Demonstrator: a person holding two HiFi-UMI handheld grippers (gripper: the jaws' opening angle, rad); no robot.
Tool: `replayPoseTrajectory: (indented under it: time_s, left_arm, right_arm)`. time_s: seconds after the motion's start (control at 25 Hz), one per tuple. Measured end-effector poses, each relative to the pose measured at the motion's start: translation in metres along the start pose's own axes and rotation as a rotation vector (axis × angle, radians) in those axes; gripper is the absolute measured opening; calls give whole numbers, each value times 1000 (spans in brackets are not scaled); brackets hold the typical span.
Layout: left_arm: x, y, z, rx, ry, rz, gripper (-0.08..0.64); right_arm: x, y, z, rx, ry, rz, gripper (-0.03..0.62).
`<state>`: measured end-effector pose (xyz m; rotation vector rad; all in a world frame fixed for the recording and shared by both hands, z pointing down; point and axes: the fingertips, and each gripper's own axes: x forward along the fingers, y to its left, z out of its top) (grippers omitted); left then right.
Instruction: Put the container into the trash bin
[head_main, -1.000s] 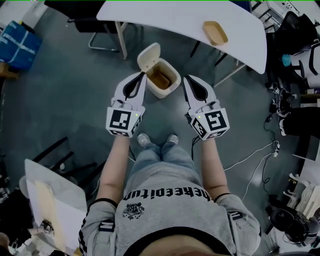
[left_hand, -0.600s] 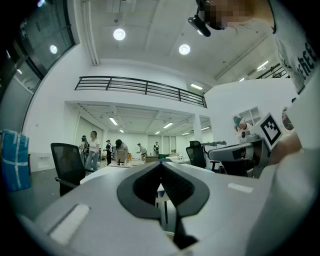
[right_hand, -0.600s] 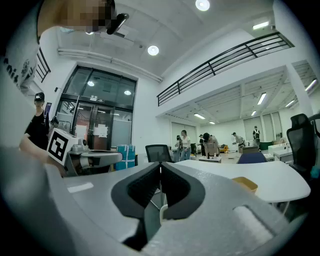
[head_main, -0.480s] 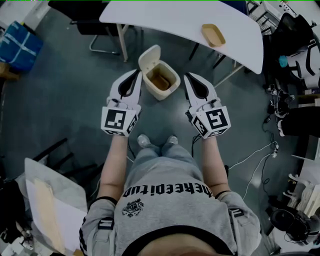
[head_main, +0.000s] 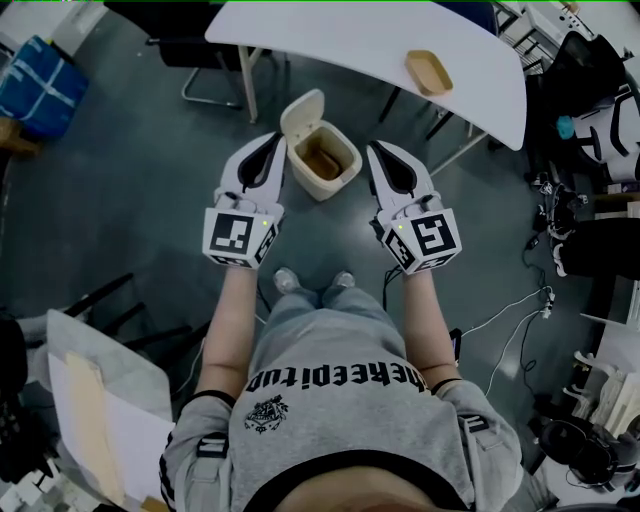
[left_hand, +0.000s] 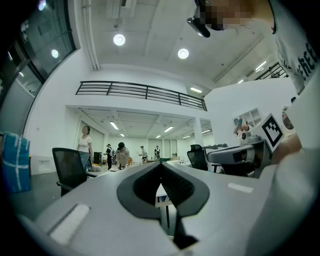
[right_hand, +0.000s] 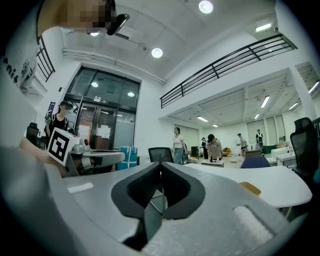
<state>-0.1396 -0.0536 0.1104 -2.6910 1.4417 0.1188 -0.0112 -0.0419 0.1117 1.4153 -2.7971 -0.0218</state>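
Note:
A tan shallow container (head_main: 429, 72) lies on the white table (head_main: 350, 35) near its right end; it also shows as a tan container (right_hand: 249, 188) in the right gripper view. Below the table, on the floor, stands the cream trash bin (head_main: 346, 152) with its lid (head_main: 301, 115) flipped up and a brown lining inside. My left gripper (head_main: 272, 141) is just left of the bin, shut and empty. On the bin's other side my right gripper (head_main: 375, 149) is held shut with nothing in it. Both point toward the table and are well short of the container.
A black chair (head_main: 200, 60) stands at the table's left end. A blue bag (head_main: 40, 85) lies far left. Cables (head_main: 520, 320) and dark gear (head_main: 590, 230) crowd the floor at right. Papers on a low table (head_main: 90, 400) sit at my lower left. Several people stand far off.
Both grippers have edged a little forward, toward the bin and table. The jaws stay shut, and the container has not moved.

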Motion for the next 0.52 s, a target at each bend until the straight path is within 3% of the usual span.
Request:
replayPoseTrajectory:
  time_s: [0.52]
  left_arm:
    - [-7, 5, 7, 3, -9, -8, 0]
  right_arm:
    - [2, 8, 7, 7, -15, -5, 2]
